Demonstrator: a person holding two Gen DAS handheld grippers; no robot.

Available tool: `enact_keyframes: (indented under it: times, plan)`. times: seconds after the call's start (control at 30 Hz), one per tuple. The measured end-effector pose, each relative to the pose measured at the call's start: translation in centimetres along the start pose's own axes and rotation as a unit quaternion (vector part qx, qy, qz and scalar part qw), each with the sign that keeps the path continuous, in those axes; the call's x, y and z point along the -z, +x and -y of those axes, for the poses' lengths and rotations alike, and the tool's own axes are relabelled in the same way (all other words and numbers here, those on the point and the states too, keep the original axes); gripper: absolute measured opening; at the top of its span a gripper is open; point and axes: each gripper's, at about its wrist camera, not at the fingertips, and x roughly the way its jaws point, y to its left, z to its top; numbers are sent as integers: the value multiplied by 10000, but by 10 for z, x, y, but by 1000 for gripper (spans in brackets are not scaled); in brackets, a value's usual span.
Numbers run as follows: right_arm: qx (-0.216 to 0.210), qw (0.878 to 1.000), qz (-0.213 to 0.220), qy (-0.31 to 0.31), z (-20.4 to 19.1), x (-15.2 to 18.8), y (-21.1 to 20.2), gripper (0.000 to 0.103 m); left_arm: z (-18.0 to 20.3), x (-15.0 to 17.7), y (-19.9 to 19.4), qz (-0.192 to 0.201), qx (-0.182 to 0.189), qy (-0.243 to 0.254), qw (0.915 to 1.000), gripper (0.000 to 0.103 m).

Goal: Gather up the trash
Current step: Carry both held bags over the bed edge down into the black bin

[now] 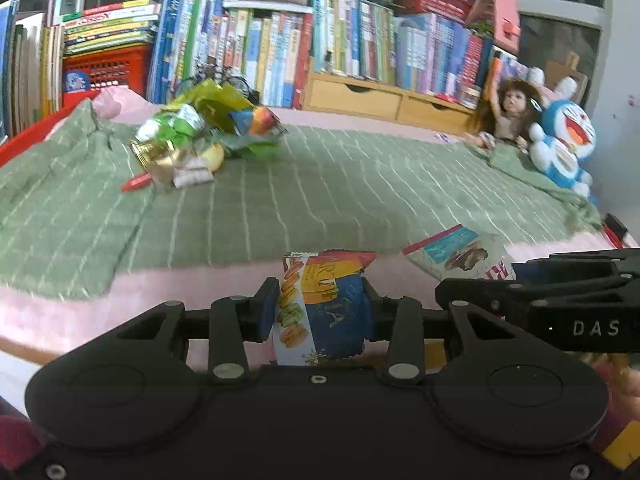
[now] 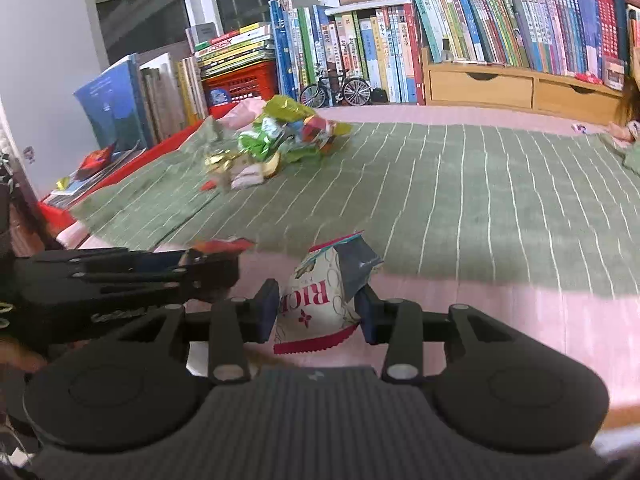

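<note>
Left gripper [image 1: 320,308] clenched on macaron wrapper [image 1: 320,312]; right gripper [image 2: 318,312] clenched on rice-snack wrapper [image 2: 316,304]; risk: thin foil slipping out en route to trash pile [image 1: 200,140] upper left

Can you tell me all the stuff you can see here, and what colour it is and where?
blue snack wrapper: one, blue and orange, held in the left claw
white snack wrapper: one, white and red, held in the right claw
wrapper pile: one heap, green, gold, yellow, far left on the blanket
blanket: one, green with white lines, over a pink sheet
books: many, mixed colours, along the back
red crate: one, under stacked books
toy bicycle: one, black, before the books
doll: one, brown hair, back right
blue cat plush: one, beside the doll
left claw: black, shut
right claw: black, shut
</note>
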Motion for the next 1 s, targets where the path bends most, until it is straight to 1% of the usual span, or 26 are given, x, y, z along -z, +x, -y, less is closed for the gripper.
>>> enact_keyframes:
  times: [0.17,0.23,0.33,0.43,0.53,0.63,0.7,0.8,0.9,1.0]
  plan:
    - [11,9990,-224,385,-5,26,-18,45,6,24,-15,-218,180,64,9996,38]
    - [0,9986,-304,439,-9,37,-25,45,7,33,-21,-333,284,54,9990,38]
    - [-42,9975,-466,522,-9,52,-31,45,10,47,-30,-436,344,96,9984,38]
    - [-65,9952,-685,691,-3,64,-29,45,12,61,-32,-670,488,120,9965,38]
    - [-129,9909,-984,909,1,74,-21,45,15,75,-32,-882,501,181,9947,38]
    - [-19,9883,-1272,839,0,84,-13,45,15,85,-24,-1125,452,201,9924,38]
    - [54,9858,-1449,849,2,90,-6,45,12,92,-13,-1350,355,179,9901,38]
    - [48,9770,-1774,1180,12,99,12,45,4,101,5,-1622,255,127,9863,38]
    - [27,9692,-1978,1469,22,108,27,46,-2,110,21,-1857,147,81,9825,38]
    - [8,9629,-2160,1616,26,116,41,46,-8,118,36,-2057,165,-68,9785,38]
